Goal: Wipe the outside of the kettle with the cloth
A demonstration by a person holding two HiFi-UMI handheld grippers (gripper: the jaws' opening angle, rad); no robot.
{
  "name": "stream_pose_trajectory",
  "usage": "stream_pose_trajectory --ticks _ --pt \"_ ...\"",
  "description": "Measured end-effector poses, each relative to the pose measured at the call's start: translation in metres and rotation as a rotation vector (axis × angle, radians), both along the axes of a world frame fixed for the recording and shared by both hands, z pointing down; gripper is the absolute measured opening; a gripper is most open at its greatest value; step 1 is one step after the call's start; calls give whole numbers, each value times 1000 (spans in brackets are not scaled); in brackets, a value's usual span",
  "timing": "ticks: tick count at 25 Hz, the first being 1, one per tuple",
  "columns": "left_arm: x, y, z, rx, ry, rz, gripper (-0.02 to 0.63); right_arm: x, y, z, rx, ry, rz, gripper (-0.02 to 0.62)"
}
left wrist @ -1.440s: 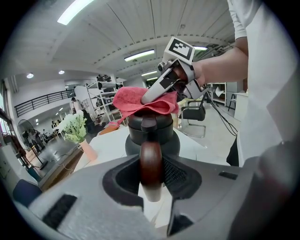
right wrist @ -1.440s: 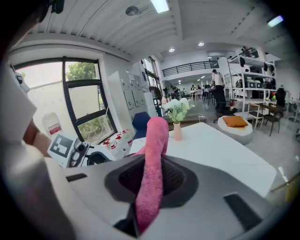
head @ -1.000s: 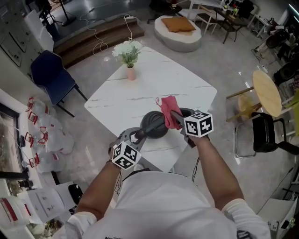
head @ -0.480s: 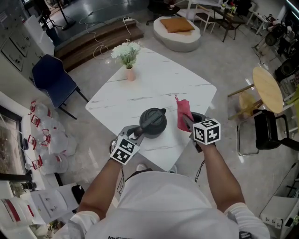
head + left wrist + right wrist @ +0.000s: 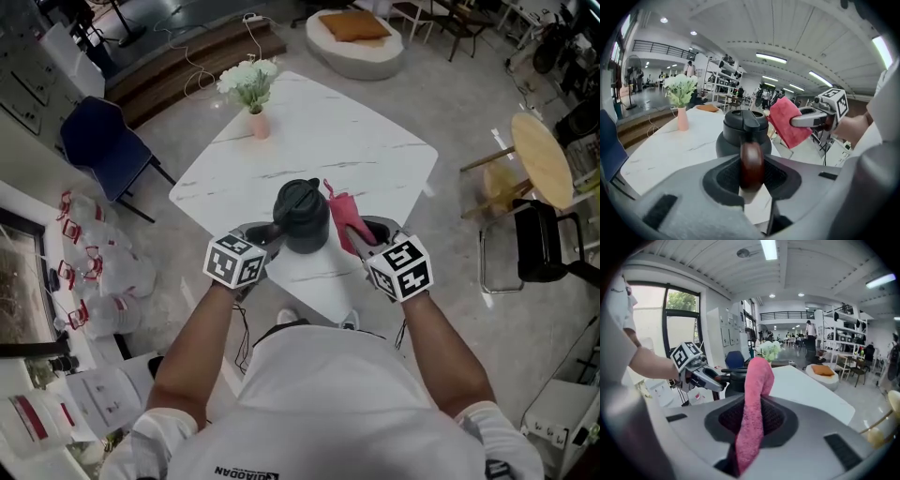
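Kettle (image 5: pixel 302 217) sits near the front edge of the table (image 5: pixel 356 150), its handle (image 5: pixel 751 165) clamped in the left gripper (image 5: pixel 267 236) at eight o'clock, the right gripper (image 5: pixel 361 234) pinching the pink cloth (image 5: pixel 341 217) just beside its three o'clock side, so I'd judge most of the wiping still to do.

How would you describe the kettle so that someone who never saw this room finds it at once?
Find the white marble table. At its edge nearest the person, between the left gripper and the right gripper, is the kettle. It is the only dark grey, round thing there, unlike the pink cloth beside it and the pink vase farther back.
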State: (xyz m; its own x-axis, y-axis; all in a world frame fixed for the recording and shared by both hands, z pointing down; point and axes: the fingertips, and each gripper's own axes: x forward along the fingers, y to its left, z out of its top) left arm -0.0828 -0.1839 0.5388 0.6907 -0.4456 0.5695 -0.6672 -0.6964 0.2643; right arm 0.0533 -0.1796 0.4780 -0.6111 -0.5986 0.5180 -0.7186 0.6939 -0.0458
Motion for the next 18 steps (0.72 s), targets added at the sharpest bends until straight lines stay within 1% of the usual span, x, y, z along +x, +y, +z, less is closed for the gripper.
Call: stream_pose_trajectory --ticks 2,3,6,8,9,11,13,15,18 --pt "-5 -7 -2 -44 50 -31 103 -22 -6 -13 85 55 -35 63" --pt "-7 -9 -2 -62 71 -44 103 -33 -11 -21 138 103 -52 63" --pt "-13 -18 -4 -104 111 -65 103 -62 -31 -41 329 308 -118 63" --pt "-16 -24 -5 -128 129 -64 103 -81 -42 -44 454 447 -189 63" --pt "-17 -27 -6 -141 137 -62 103 -91 -45 -39 501 509 -235 63" --pt "-20 -32 -6 -167 155 -59 103 -110 -43 -20 550 602 -338 63" --pt "-23 -38 -6 -185 170 -57 103 -123 -37 -1 570 653 -426 63" --pt "-25 -42 -6 -196 176 -46 101 -131 -32 14 584 687 -492 63" --pt "-29 -47 -6 -206 176 -20 101 -140 -30 26 621 727 -554 63"
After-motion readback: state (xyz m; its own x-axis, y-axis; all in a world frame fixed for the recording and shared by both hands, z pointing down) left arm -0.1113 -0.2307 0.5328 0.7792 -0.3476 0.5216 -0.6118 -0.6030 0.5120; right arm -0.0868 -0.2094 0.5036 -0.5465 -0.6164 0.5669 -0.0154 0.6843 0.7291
